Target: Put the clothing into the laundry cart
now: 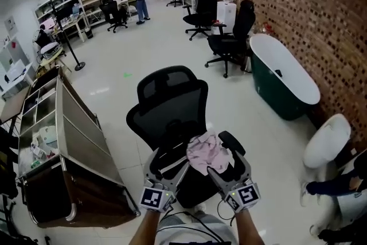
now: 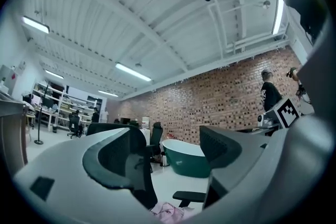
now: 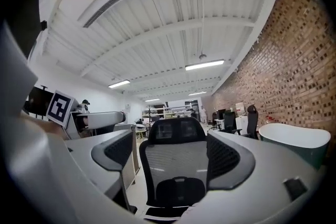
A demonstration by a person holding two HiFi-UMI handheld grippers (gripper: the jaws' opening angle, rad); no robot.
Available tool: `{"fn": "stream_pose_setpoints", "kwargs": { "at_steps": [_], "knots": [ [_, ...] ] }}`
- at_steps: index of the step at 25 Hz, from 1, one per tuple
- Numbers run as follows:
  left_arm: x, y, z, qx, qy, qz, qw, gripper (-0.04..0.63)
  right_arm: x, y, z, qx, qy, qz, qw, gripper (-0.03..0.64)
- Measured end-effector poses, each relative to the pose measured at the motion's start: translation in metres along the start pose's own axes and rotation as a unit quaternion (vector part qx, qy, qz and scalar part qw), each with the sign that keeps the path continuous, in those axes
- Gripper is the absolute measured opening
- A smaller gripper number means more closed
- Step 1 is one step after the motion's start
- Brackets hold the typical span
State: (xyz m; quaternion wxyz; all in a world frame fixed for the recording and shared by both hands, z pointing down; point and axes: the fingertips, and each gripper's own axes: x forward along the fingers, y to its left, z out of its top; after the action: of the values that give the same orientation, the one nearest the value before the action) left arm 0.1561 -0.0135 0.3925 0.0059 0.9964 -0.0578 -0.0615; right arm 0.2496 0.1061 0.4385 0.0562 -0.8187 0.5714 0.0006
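On chair (image 1: 171,105): pink garment (image 1: 207,153), ungripped.
Left gripper (image 1: 171,166) and right gripper (image 1: 230,167) flanked it, jaws apart, empty; likely staged for a lift to the laundry cart (image 1: 80,132).

chair (image 1: 172,103) ahead, cart (image 1: 80,135) left, floor (image 1: 117,143) btwn open

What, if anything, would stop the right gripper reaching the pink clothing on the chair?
Probably nothing, so yes: the right gripper hovers open right beside the pink clothing, nothing between them.
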Motion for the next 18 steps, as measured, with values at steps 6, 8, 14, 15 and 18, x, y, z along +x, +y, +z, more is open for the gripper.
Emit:
{"fn": "stream_pose_setpoints", "kwargs": {
  "at_steps": [6,8,14,15,18],
  "knots": [
    [0.026,0.021,-0.032,0.009,0.040,0.018,0.9990,0.397,0.030,-0.023,-0.041,0.012,0.036,0.015,0.999,0.457],
    [0.033,0.030,-0.050,0.008,0.060,0.019,0.9980,0.397,0.035,-0.030,-0.061,0.017,0.054,0.010,0.998,0.457],
    [0.057,0.049,-0.112,-0.001,0.108,-0.015,0.9941,0.397,0.060,-0.054,-0.156,0.007,0.158,-0.008,0.987,0.457],
    [0.061,0.050,-0.123,-0.005,0.115,-0.025,0.9931,0.397,0.064,-0.059,-0.179,0.005,0.183,-0.008,0.983,0.457],
    [0.070,0.050,-0.157,-0.009,0.136,-0.051,0.9893,0.397,0.069,-0.078,-0.254,0.014,0.255,-0.013,0.967,0.457]
  ]
}}
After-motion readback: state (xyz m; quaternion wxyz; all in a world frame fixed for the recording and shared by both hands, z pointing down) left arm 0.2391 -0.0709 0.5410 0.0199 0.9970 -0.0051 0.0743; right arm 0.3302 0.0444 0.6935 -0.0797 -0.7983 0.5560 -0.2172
